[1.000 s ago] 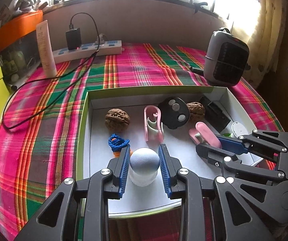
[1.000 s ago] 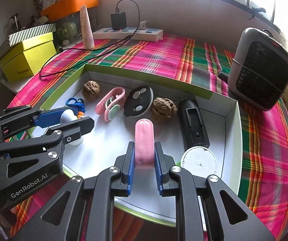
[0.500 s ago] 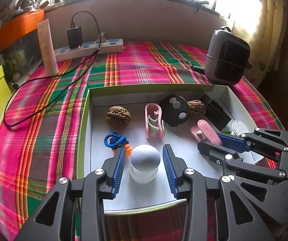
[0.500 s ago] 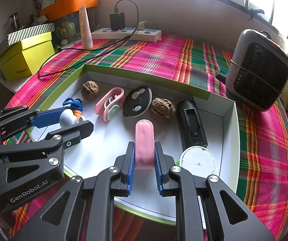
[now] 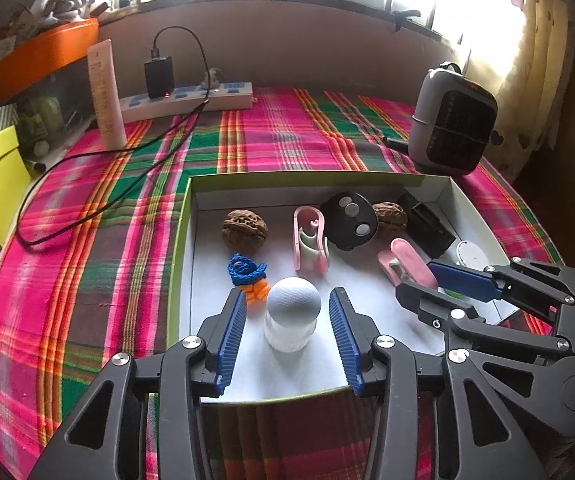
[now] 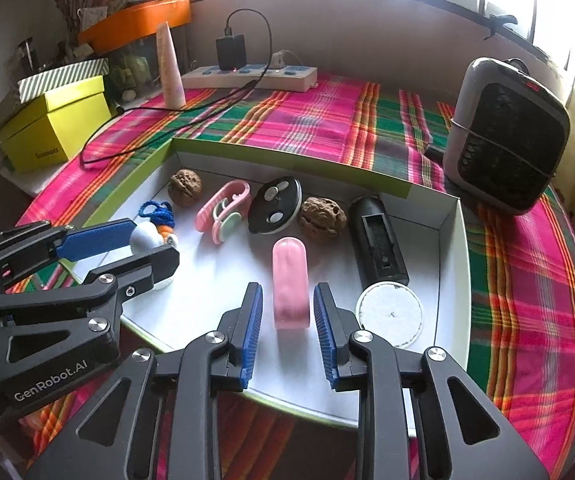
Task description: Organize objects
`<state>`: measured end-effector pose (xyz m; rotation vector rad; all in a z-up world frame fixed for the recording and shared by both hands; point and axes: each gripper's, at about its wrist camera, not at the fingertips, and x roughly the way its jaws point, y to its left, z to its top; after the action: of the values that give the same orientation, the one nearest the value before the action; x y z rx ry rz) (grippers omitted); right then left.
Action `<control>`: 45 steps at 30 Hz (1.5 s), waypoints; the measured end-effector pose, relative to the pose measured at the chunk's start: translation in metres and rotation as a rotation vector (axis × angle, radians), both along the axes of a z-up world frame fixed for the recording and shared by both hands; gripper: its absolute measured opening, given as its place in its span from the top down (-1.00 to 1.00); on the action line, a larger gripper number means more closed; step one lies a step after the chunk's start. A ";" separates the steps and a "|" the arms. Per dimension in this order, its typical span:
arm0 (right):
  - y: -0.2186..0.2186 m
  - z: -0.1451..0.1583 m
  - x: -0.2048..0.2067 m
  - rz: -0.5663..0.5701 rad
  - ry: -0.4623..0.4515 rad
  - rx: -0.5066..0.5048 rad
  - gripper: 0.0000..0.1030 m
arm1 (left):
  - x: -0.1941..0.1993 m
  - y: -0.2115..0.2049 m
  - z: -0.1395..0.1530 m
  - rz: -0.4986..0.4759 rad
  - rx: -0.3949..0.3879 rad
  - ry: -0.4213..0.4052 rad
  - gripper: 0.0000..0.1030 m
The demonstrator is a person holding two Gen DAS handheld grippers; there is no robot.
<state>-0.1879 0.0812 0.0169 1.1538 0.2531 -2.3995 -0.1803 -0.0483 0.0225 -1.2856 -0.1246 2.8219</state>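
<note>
- Left gripper [image 5: 287,316]: its jaws have just been opening; a second ago the blue pads were pressing the white round-topped bottle [image 5: 292,316], now they are standing clear on both sides, holding nothing.
- White round-topped bottle: sitting upright on the floor of the white tray [image 5: 247,384], near its front edge, just beside the blue-and-orange knitted figure [image 5: 247,276].
- Right gripper [image 6: 288,312]: its jaws have just been opening; clamped on the pink capsule case [image 6: 290,280] in both earlier views, now parting with a gap on each side.
- Pink capsule case: lying in the tray between the open pads, beside the white round lid [image 6: 389,314].
- Tray contents otherwise are sitting unchanged on the plaid-covered counter [image 5: 87,260].
</note>
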 end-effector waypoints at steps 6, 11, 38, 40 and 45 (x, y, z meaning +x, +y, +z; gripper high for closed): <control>0.006 0.007 0.011 -0.020 0.008 -0.039 0.25 | 0.011 0.000 0.005 0.017 0.003 0.013 0.13; 0.013 0.011 0.020 -0.048 0.019 -0.054 0.25 | 0.022 0.001 0.011 0.028 0.009 0.031 0.13; 0.034 0.009 0.090 -0.106 0.050 -0.057 0.23 | 0.094 0.018 0.008 0.057 -0.036 0.046 0.13; 0.036 0.004 0.093 -0.114 0.033 -0.056 0.17 | 0.098 0.020 0.003 0.053 -0.044 0.036 0.12; 0.041 -0.007 0.100 -0.134 0.000 -0.043 0.04 | 0.107 0.026 -0.011 0.047 -0.048 0.003 0.12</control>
<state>-0.0876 0.1226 0.0096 1.1864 0.1272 -2.5078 -0.0734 -0.0219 0.0115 -1.3043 -0.0883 2.8835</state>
